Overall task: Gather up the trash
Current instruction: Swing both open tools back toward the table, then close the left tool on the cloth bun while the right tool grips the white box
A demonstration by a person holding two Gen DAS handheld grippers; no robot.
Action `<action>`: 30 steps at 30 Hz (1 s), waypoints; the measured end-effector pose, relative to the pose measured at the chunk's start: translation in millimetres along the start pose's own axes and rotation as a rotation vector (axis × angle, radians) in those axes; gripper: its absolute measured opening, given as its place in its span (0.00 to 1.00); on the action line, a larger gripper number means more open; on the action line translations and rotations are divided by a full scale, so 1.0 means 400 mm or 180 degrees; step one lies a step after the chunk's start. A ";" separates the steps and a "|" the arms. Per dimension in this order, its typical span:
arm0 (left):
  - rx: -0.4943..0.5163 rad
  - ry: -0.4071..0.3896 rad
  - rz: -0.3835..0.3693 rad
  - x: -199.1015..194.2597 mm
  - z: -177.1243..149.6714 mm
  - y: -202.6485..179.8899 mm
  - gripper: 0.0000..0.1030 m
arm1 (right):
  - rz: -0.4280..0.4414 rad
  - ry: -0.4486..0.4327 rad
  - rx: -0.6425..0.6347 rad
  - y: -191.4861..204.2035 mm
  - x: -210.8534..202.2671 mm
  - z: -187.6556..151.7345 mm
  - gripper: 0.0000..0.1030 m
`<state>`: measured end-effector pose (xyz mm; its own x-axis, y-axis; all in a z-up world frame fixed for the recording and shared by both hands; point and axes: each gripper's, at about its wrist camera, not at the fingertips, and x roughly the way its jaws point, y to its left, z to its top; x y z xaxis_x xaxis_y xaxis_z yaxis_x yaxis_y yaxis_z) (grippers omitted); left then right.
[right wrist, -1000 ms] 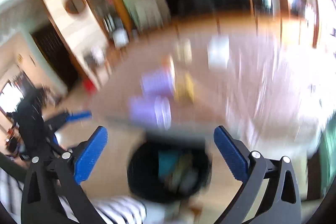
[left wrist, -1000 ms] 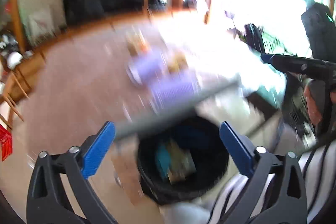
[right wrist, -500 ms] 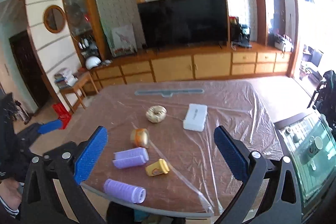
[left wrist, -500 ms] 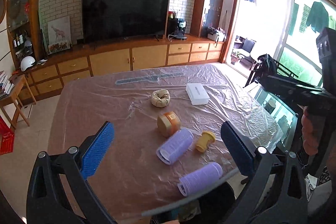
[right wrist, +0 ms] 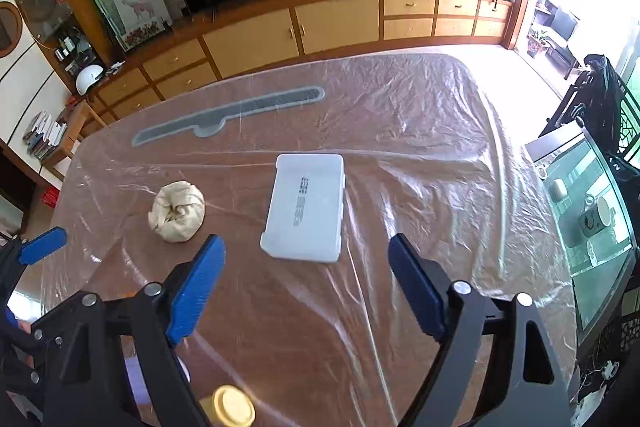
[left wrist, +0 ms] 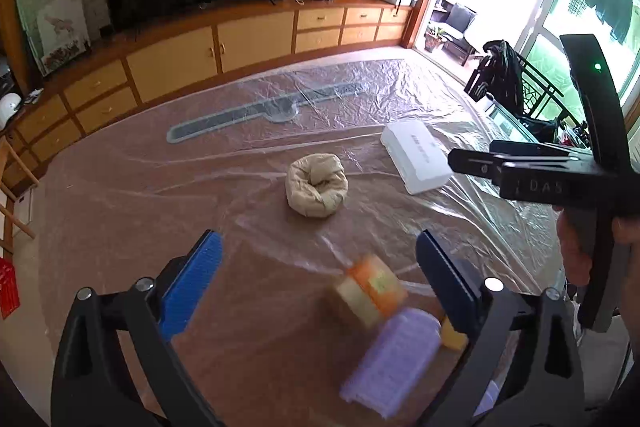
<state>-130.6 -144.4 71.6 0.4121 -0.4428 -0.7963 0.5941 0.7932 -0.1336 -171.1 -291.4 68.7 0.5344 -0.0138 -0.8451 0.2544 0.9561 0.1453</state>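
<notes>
So this looks like the reach-in step of the trash pickup, nothing is held yet. The left gripper is hung over the near edge of the plastic-covered table, jaws spread wide but closing a bit, with nothing pinched; an orange-capped tub and a purple roller are seen low between the fingers, both blurred, and a yellow bit is tucked against the right finger. The right gripper is aimed down at the white flat box, jaws closing too, though the box is not between the pads yet, just beyond them. A beige crumpled wad is left lying beside the box, untouched, and a yellow cap is glimpsed at the bottom edge of the right view.

Judging from that, the grab is what's being set up. For the next move, the right fingers would need to be brought down around the box's narrow sides, since it's flat and could slide on that slippery film. On the left, one item should be picked out, probably the tub, or two could get nudged at once.
</notes>
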 end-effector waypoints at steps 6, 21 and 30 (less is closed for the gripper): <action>0.0276 0.0209 -0.0028 0.112 0.051 -0.009 0.90 | 0.0026 0.0151 0.0119 -0.007 0.076 0.028 0.77; 0.0401 0.0326 -0.0097 0.192 0.078 -0.004 0.77 | -0.0012 0.0329 0.0164 -0.004 0.150 0.040 0.66; 0.0490 0.0363 -0.0023 0.219 0.072 -0.006 0.50 | -0.0098 0.0302 0.0094 0.016 0.151 0.043 0.53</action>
<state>-76.1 -197.3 19.3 0.3316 -0.3909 -0.8586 0.6990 0.7131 -0.0548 -123.1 -291.1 27.4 0.4476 -0.0139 -0.8941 0.2940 0.9466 0.1324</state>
